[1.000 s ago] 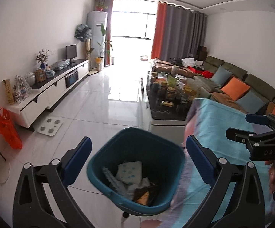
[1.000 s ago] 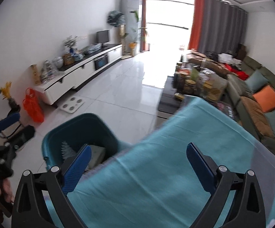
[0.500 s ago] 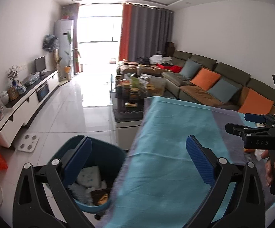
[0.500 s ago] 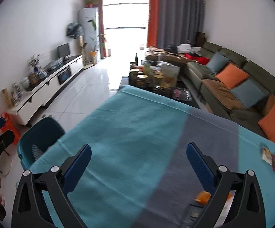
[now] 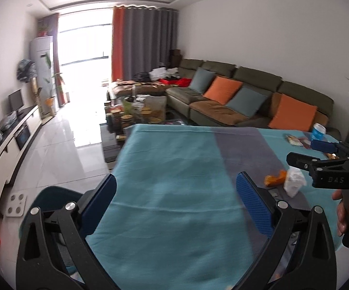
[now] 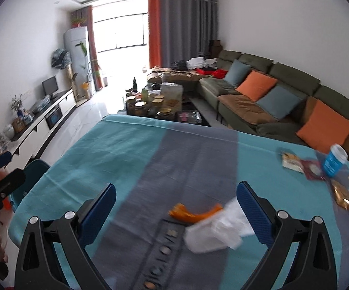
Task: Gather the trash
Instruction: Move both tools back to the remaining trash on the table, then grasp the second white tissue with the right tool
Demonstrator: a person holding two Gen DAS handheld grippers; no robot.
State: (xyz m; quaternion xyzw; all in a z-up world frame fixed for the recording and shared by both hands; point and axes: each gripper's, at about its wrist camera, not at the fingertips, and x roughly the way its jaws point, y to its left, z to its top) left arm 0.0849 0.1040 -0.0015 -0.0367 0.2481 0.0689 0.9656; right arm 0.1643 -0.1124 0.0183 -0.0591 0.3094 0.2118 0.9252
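- An orange peel lies on the grey stripe of the tablecloth, a curved strip with its long axis running across the right gripper's line of sight, both ends curling up toward the far side of the table.
- A crumpled white tissue lies just beside the peel, touching or overlapping its right end; it sits nearer the right gripper's right finger than its left.
- Both pieces lie just ahead of the right gripper, between the lines of its two blue pads.
- Farther off to that gripper's right, near the table's far edge, lie flat snack wrappers, a blue cup tilted to the right, and a crinkled gold wrapper.
- Nothing stands between the right gripper and the peel and tissue; the cloth there is bare.
- The teal trash bin stands on the floor at the table's left edge, well apart from the trash, beyond the left gripper.
- Right gripper: jaws spread wide, holding nothing, touching nothing.
- Left gripper: jaws equally wide, empty, hanging over the teal part of the cloth with the bin's rim showing behind its left finger.
- A hand grips the right gripper's handle at the edge of the left camera's view.
- Behind the table: a cluttered coffee table and a green sofa with orange and blue cushions.
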